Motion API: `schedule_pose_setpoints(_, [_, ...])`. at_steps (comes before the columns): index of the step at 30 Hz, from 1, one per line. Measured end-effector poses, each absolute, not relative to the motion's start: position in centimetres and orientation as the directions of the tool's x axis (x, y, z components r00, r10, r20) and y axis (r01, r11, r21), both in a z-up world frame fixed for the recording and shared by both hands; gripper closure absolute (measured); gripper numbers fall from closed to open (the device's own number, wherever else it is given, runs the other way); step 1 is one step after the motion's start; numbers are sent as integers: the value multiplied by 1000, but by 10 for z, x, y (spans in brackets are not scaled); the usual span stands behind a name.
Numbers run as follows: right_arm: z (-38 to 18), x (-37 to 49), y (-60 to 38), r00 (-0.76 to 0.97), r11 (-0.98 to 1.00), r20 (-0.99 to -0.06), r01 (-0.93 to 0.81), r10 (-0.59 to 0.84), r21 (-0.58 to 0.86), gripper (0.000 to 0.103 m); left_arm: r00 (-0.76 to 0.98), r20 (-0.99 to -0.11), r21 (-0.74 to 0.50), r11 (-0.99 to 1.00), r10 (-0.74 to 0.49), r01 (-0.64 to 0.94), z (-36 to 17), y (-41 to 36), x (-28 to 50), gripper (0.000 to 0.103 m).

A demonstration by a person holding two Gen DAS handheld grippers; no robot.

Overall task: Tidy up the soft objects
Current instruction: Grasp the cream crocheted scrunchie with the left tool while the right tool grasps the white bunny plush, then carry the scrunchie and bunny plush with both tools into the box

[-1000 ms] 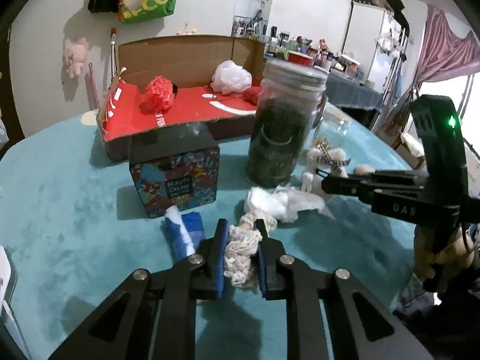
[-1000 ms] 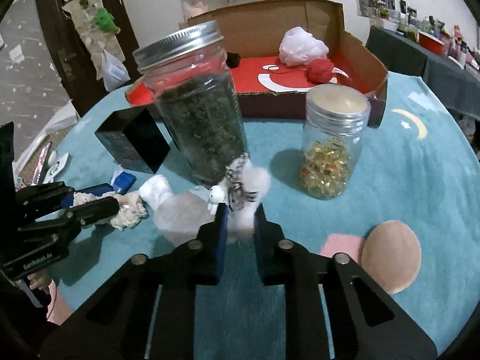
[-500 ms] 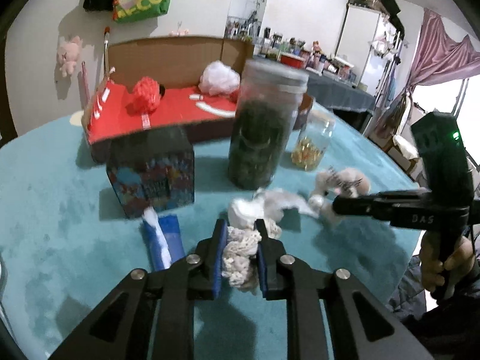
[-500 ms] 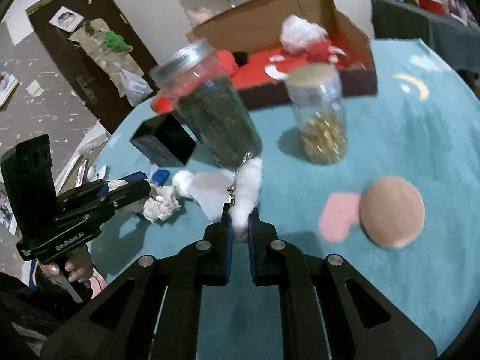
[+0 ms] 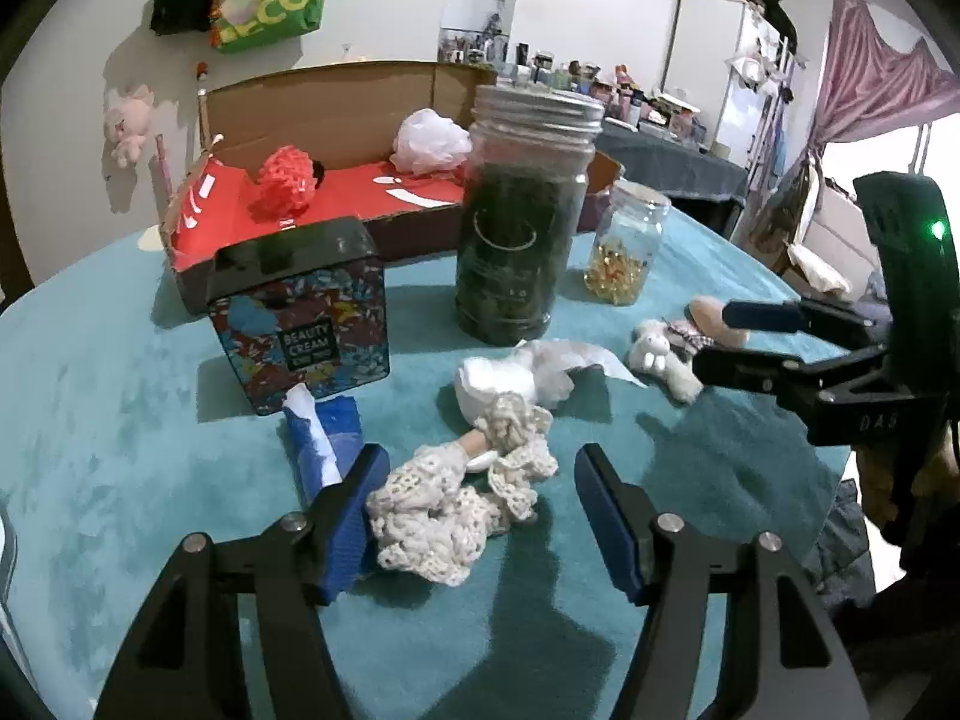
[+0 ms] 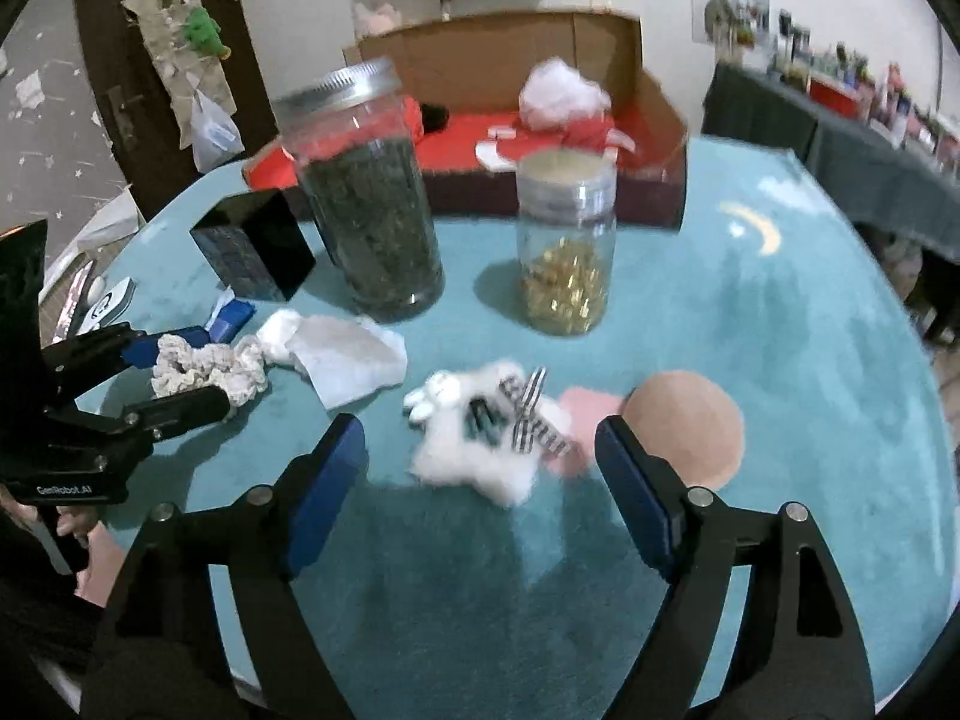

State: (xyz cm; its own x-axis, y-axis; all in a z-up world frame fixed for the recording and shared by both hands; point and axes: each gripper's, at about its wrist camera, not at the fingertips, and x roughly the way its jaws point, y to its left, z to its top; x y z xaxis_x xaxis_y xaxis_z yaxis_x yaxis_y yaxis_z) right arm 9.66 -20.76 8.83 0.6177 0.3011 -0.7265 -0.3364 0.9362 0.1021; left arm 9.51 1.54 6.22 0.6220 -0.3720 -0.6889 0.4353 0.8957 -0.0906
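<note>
Covering the whole round table, a teal cloth (image 5: 120, 396) carries everything else. At its far edge sits an open cardboard box (image 5: 336, 114) with a red floor, and inside it lie a red mesh pouf (image 5: 285, 180) and a white pouf (image 5: 429, 141), well apart from each other. In front of the box stands a tall jar (image 5: 519, 240) of dark leaves with a metal lid, with a small jar (image 5: 624, 252) of golden capsules just beside it and a patterned tin (image 5: 306, 324) marked "Beauty Cream" on its other side. A blue and white packet (image 5: 324, 432) lies against the tin's near corner.

Nearer the person, a crumpled white tissue (image 6: 348, 360) rests on the cloth between the two grippers. The left gripper (image 5: 474, 492) has just been opening: its blue pads stand well apart, and the cream crochet scrunchie (image 5: 456, 504) lies loose on the cloth between them, brushing the left pad and clear of the other. The right gripper (image 6: 480, 456) has also just been opening; its jaws are wide, and the white plush bunny (image 6: 474, 444) with its checked ribbon lies on the cloth between them, touching neither pad. Beside the bunny, a round tan patch (image 6: 690, 426) and a pink patch (image 6: 585, 408) show on the cloth.
</note>
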Motion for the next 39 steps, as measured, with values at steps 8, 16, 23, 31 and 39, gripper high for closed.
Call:
schedule_pose_setpoints(8, [75,109,-190,632,943,-751,-331,189,-42,24,580,-738,-56,887,-346,457,51,5,106,59])
schedule_pose_setpoints(16, [67,114,-195,608,935,-751,-351,258,37,49,580,-716,-95,877,-388,470,60,6,102,70])
schedule_pose_setpoints(23, [87,108,-198,632,931,-717,-359,293,65,49,608,-681,-85,869,-408,488,78,-1,102,70])
schedule_pose_setpoints(31, [96,107,-192,645,926,-704,-374,296,47,49,609,-683,-99,877,-403,470,77,0,108,70])
schedule_pose_setpoints(39, [95,107,-197,644,929,-705,-365,296,56,49,618,-674,-137,891,-404,434,81,22,108,70])
